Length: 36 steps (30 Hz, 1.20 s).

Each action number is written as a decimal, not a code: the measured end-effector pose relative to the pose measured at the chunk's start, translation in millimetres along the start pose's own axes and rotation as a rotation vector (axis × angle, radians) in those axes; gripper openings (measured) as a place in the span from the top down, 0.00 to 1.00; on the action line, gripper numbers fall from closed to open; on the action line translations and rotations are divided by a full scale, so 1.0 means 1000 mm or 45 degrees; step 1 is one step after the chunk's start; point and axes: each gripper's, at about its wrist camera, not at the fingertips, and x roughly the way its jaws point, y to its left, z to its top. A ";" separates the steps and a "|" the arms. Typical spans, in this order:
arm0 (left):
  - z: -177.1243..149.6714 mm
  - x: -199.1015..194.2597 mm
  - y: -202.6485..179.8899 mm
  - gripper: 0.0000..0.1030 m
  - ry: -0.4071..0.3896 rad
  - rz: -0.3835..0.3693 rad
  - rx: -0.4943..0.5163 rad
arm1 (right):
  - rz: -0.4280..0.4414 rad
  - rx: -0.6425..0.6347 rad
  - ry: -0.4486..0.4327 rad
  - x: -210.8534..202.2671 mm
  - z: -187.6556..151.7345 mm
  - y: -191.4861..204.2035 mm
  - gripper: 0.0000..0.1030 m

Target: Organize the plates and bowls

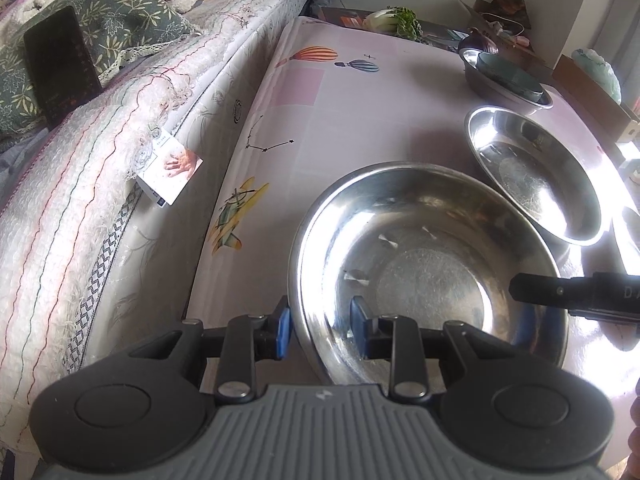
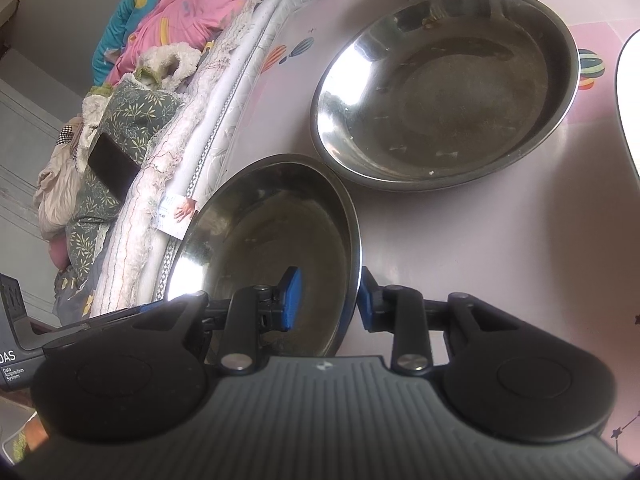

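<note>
A steel bowl (image 1: 424, 256) sits on the pink table (image 1: 340, 120) near its front left edge. My left gripper (image 1: 320, 330) straddles its near rim, one blue pad outside and one inside, with a gap to the rim. My right gripper (image 2: 329, 300) straddles the rim of the same bowl (image 2: 272, 236) from the other side, also with a gap. It shows as a black finger in the left wrist view (image 1: 560, 292). A second steel bowl (image 1: 536, 176) (image 2: 444, 84) stands just beyond. A third steel bowl (image 1: 508, 84) holds a dark dish at the back.
A bed with quilts (image 1: 100, 168) runs along the table's left edge, with a black phone (image 1: 60, 64) on a pillow. Greens (image 1: 396, 20) and clutter lie at the table's far end. A white dish edge (image 2: 628, 104) shows at the right.
</note>
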 end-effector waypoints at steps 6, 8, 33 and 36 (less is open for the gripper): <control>-0.009 -0.008 -0.002 0.70 0.016 -0.048 0.010 | 0.000 -0.002 0.006 -0.007 -0.004 -0.004 0.71; -0.012 -0.009 -0.002 0.70 0.033 -0.074 0.006 | 0.000 -0.001 0.007 -0.009 -0.005 -0.006 0.71; -0.020 -0.003 -0.014 0.66 0.020 -0.042 0.081 | -0.075 -0.096 -0.073 -0.021 -0.019 -0.008 0.74; -0.019 -0.002 -0.015 0.66 0.017 -0.034 0.077 | -0.075 -0.111 -0.070 -0.019 -0.020 -0.005 0.76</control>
